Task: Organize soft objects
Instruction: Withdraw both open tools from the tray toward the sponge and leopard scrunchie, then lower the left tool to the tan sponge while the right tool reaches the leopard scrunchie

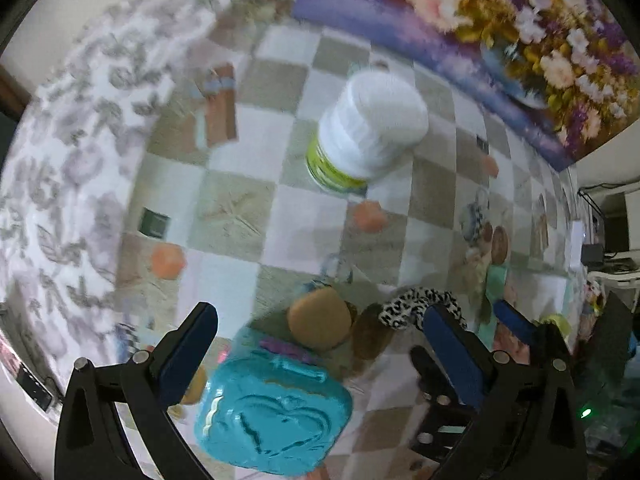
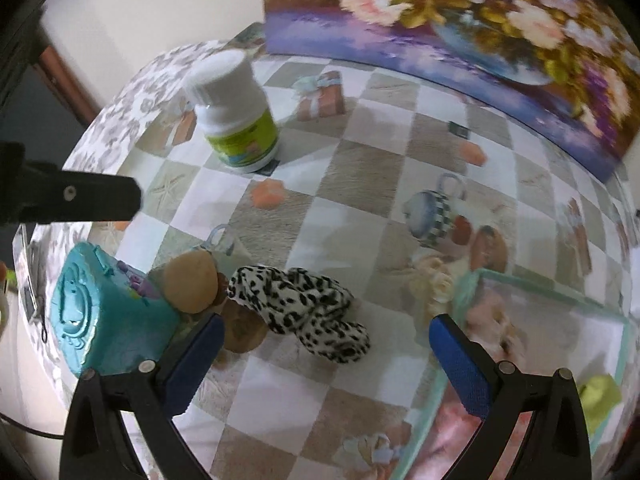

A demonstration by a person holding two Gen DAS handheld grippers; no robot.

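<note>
- Eyeing the scrunchie (image 2: 304, 312): it is lying bunched on the table (image 2: 360, 208) beside the sponge (image 2: 192, 284), looking soft, light and floppy.
- We are judging its thick middle fold the best hold.
- We are keeping the right gripper (image 2: 324, 344) spread wide, empty.
- We are holding the left gripper (image 1: 320, 332) agape over the teal case (image 1: 272, 412).

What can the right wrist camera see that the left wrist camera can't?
Only the right wrist view clearly shows the clear box with a green thing inside, and the whole spotted scrunchie.

Only the left wrist view shows the heart on the teal case face-on, plus the right gripper by the scrunchie.

Both show the white bottle, tan sponge, flower painting and checkered tablecloth.
</note>
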